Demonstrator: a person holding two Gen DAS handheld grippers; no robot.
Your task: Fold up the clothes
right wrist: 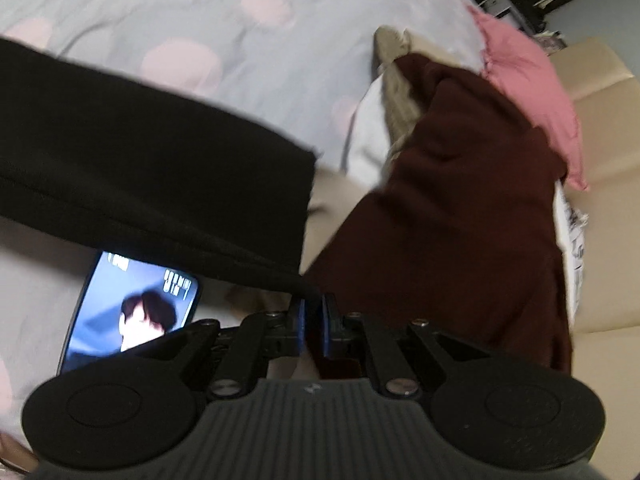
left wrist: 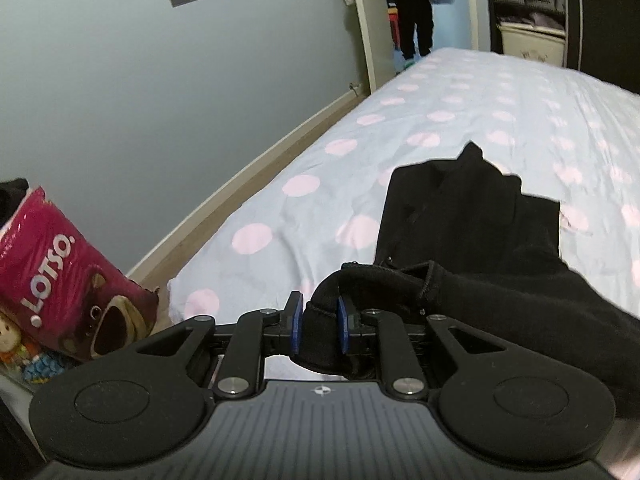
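Left claw (left wrist: 318, 322): clenched on a bunched black edge of the black garment (left wrist: 472, 220), blue pads pressing cloth from both sides, at the near end of the bed (left wrist: 360, 120).
Right claw (right wrist: 313, 322): pads nearly together with a thin black hem pinched between them; I judge it is grasping the same garment, though the view is blurred.
Black garment: far part lies flat on the dotted sheet, already doubled into a rough block with one pointed bit sticking up at the far end; near part is lifted off the bed and stretched between the two claws.
Other clothes: a dark maroon garment (right wrist: 460, 200) lies heaped to the right, with a pink piece (right wrist: 528, 92) and a beige-grey piece (right wrist: 394, 80) beyond it; none looks neatly folded.
Surroundings: a lit phone (right wrist: 136, 304) sits near the right claw under the black cloth's edge; a pink LOTSO pack (left wrist: 60, 276) stands left of the bed; a person (left wrist: 414, 4) is at the far doorway.
Progress: black garment partly folded, mid-fold by my reading. Remaining for it: laying the held edge down and squaring up. The heap on the right appears unfolded.
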